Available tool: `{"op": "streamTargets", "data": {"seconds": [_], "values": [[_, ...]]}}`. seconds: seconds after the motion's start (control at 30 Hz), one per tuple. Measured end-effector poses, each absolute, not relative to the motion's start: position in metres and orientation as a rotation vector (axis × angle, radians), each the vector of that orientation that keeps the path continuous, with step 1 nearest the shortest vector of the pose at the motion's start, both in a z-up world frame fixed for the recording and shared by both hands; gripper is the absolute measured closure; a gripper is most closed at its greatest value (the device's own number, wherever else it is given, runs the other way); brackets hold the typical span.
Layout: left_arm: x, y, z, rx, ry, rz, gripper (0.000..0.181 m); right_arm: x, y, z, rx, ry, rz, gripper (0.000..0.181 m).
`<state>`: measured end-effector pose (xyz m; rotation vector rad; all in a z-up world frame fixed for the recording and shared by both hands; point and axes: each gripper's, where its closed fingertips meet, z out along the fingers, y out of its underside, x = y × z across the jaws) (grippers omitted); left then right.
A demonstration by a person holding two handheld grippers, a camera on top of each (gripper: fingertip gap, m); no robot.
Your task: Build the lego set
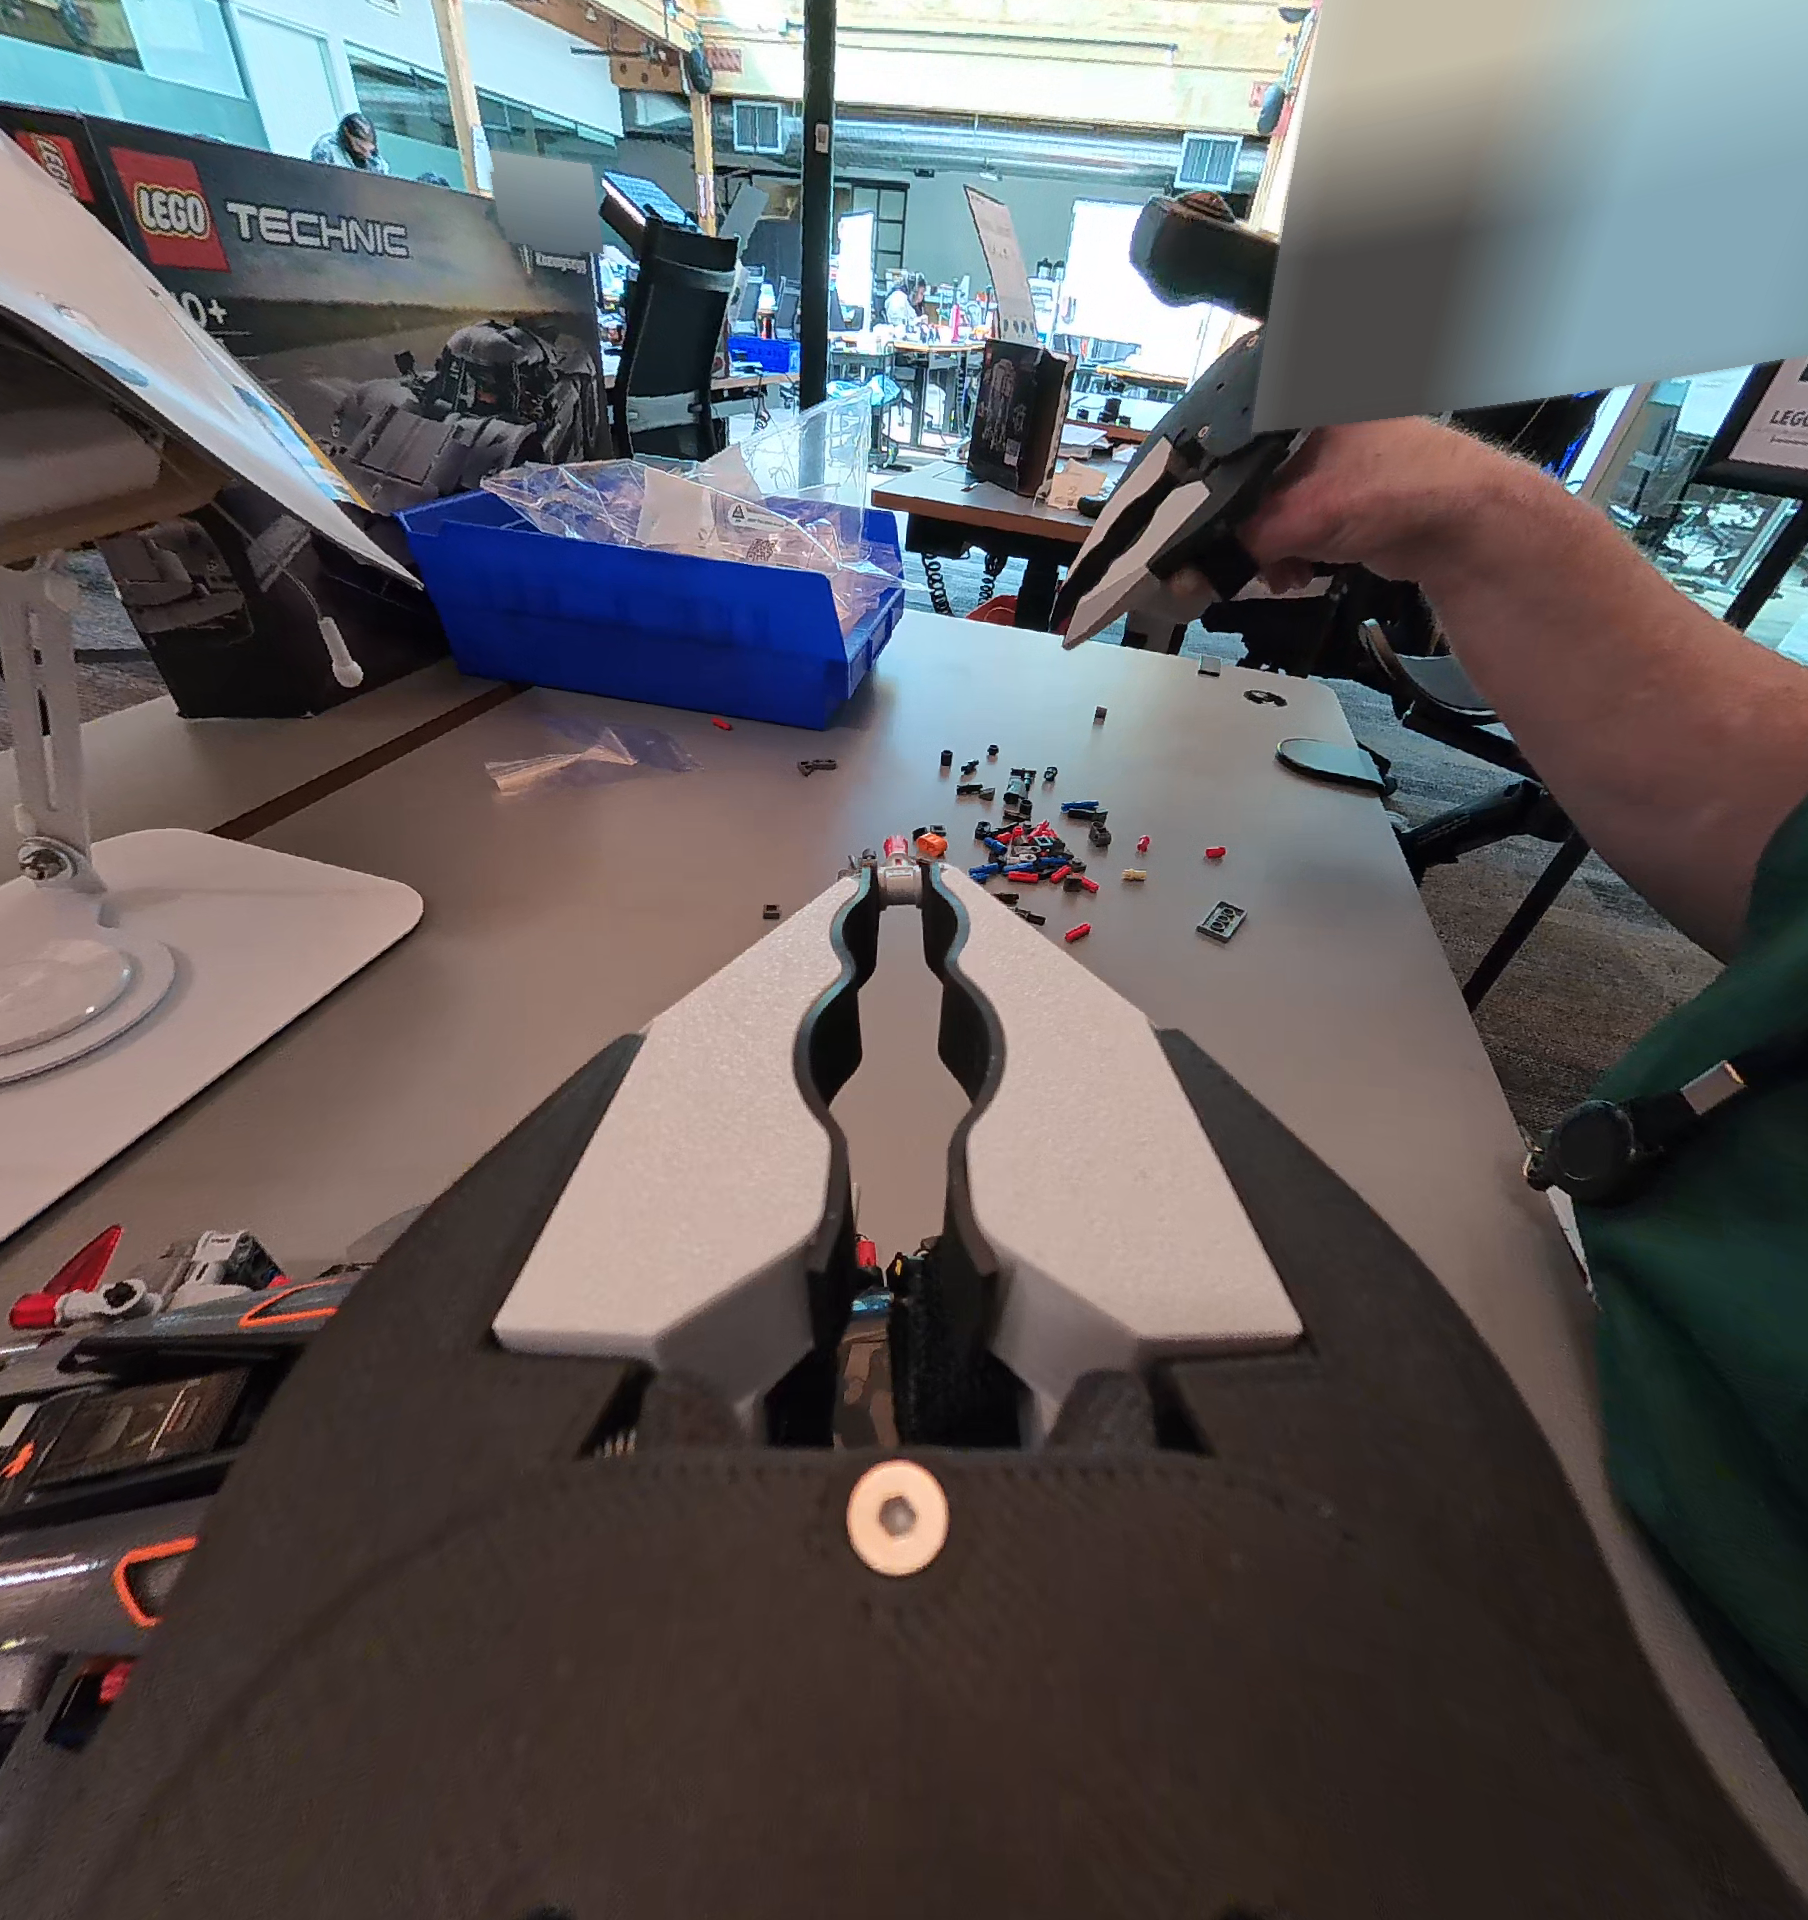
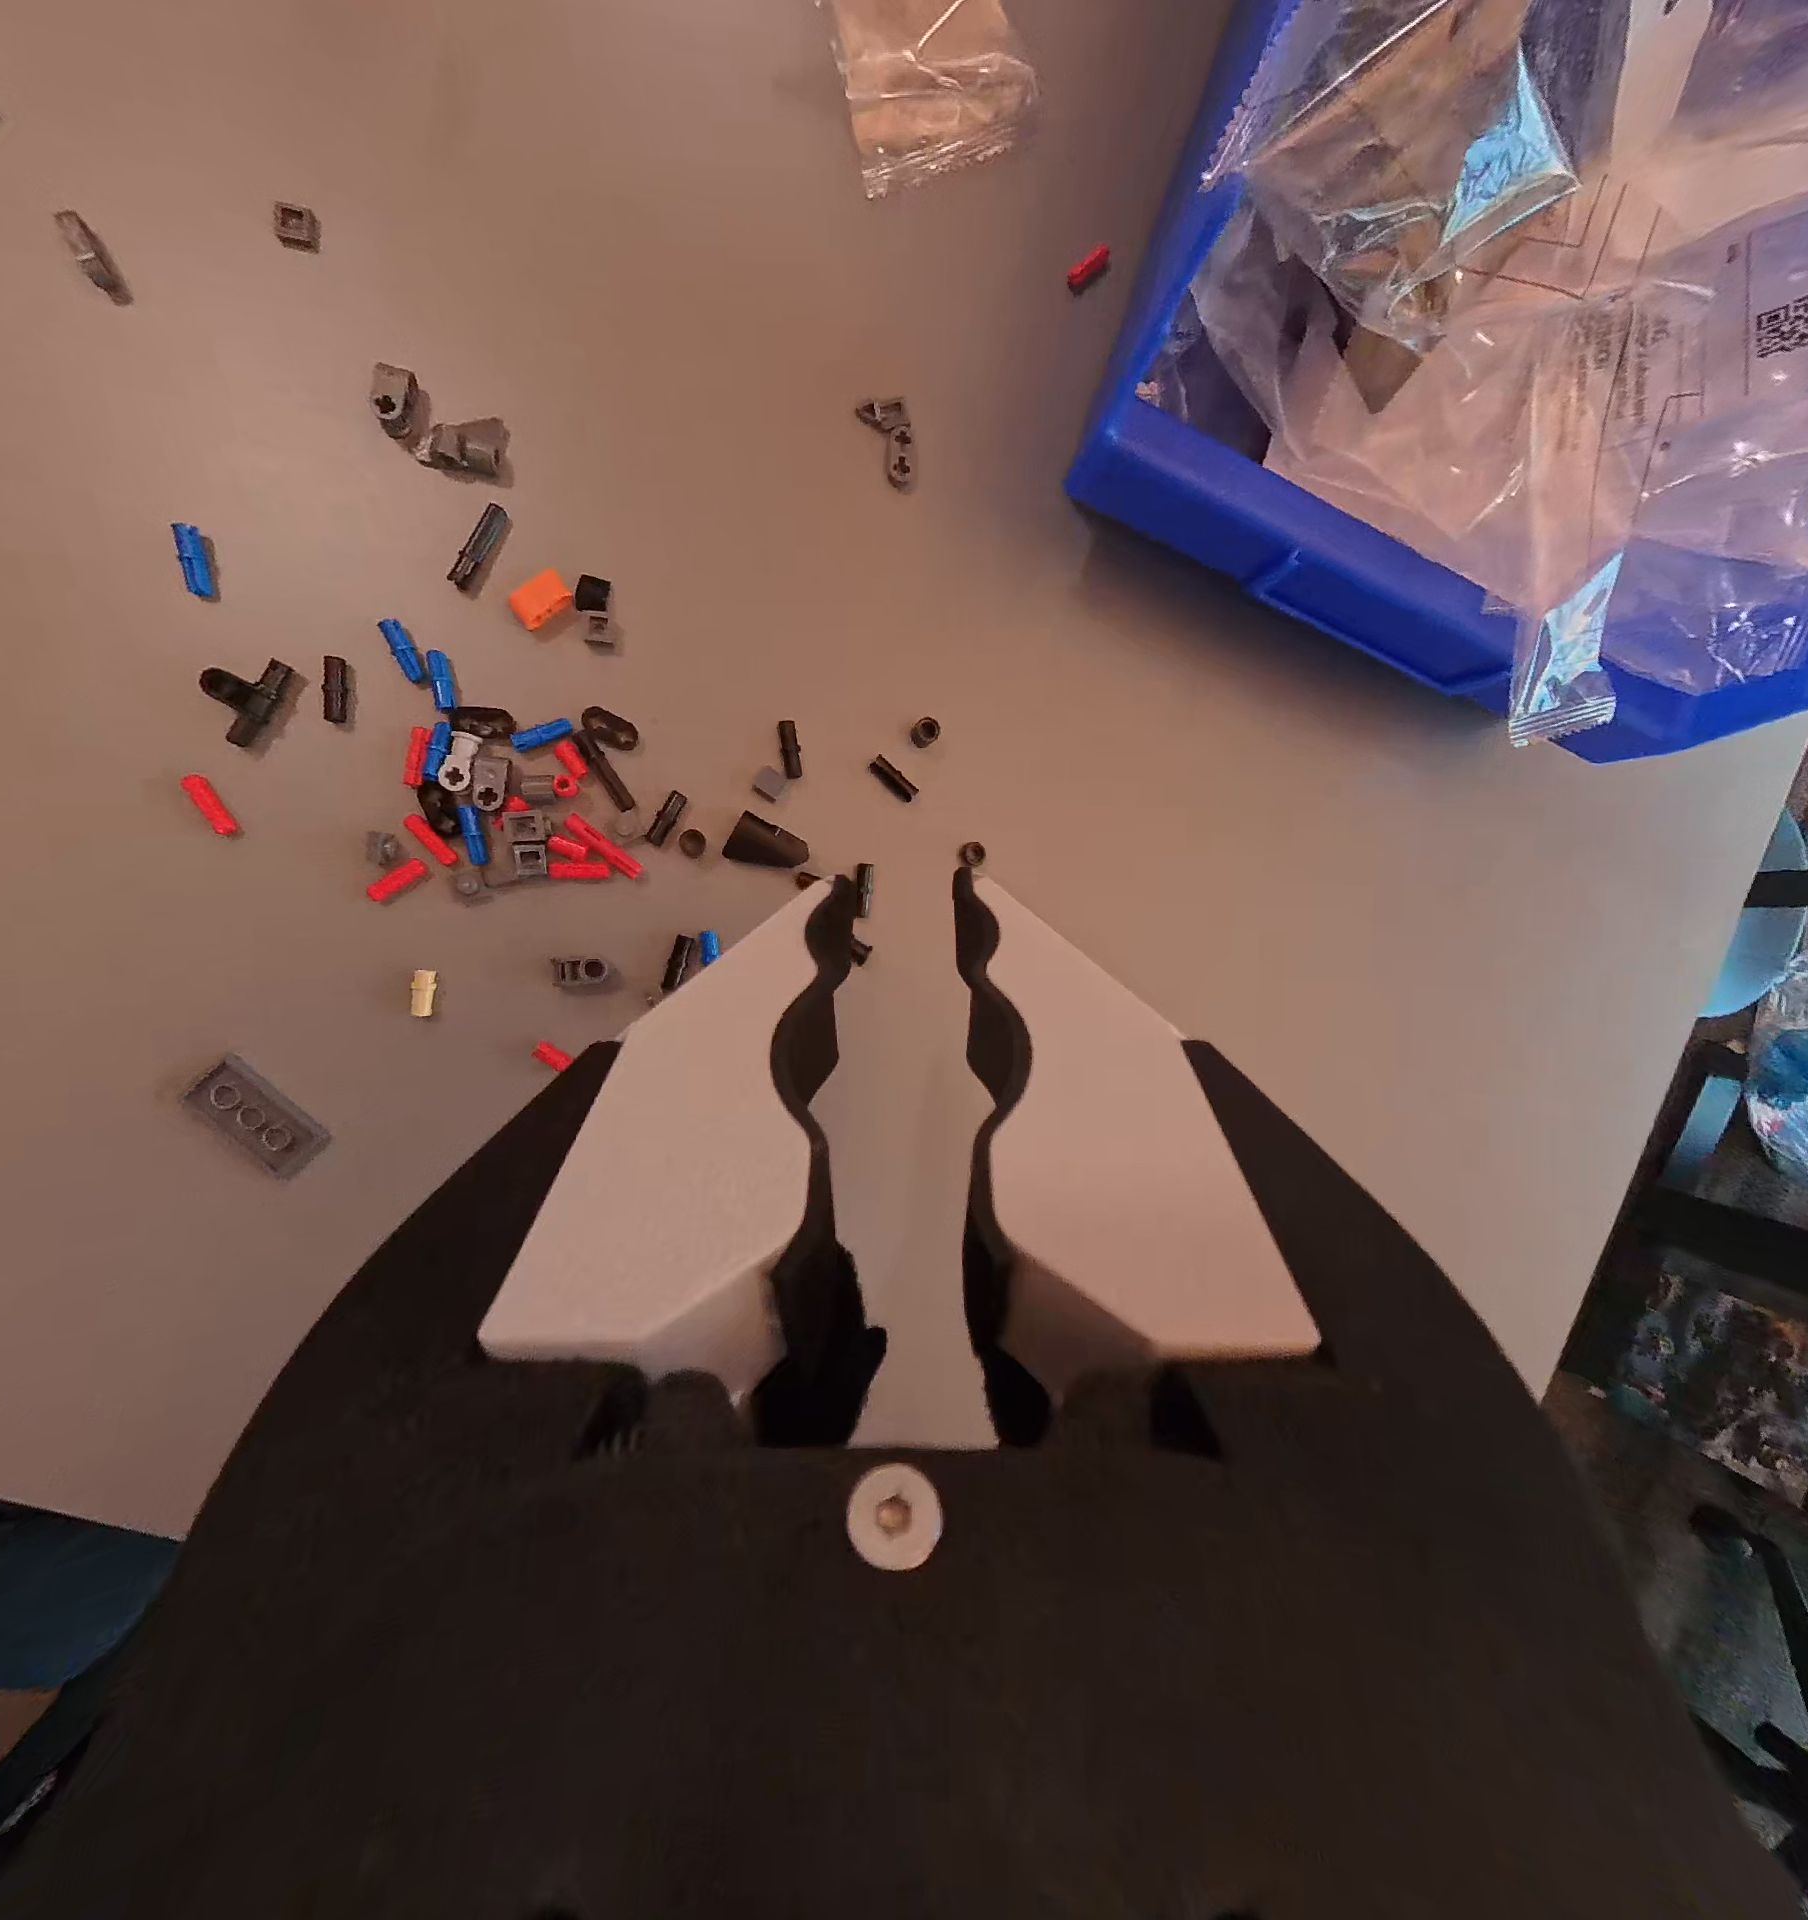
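Note:
My left gripper [image 1: 900, 883] is shut on a small light grey connector with a red tip [image 1: 898, 871], held above the table. A pile of small red, blue, black and grey pieces [image 1: 1035, 847] lies just beyond it. The partly built dark model [image 1: 121, 1403] with orange trim lies at the lower left. My right gripper [image 2: 905, 883] is open and empty, pointing down over the table with the pile of pieces [image 2: 505, 790] to its left. A black pin [image 2: 864, 888] lies by its left fingertip. The right gripper also shows in the left wrist view [image 1: 1097, 613], raised above the table's far edge.
A blue bin [image 1: 661, 613] full of clear plastic bags stands at the back; it also shows in the right wrist view [image 2: 1284, 561]. The set's box [image 1: 360, 343] stands behind. An instruction booklet rests on a white stand [image 1: 152, 935] at left. A grey plate [image 2: 254, 1117] lies alone. The table edge [image 2: 1658, 1039] is at right. The grey plate [image 2: 254, 1117] is about 20 cm from my right fingertips and 30 cm from my left. The left camera catches it too, in the left wrist view [image 1: 1215, 915].

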<state>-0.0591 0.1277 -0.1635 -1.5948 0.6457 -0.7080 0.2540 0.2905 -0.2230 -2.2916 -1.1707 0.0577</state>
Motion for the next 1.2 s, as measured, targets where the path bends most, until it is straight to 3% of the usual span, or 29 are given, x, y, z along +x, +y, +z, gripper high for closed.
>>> {"op": "streamTargets", "data": {"seconds": [0.97, 1.2], "values": [[-0.060, 0.129, -0.165, -1.600, 0.641, -0.703, 0.176, 0.255, 0.294, -0.228, -2.308, -1.170, 0.060, 0.162], [-0.058, 0.130, -0.166, -1.606, 0.647, -0.699, 0.176, 0.205, 0.285, -0.238, -2.208, -1.342, 0.208, 0.161]]}}
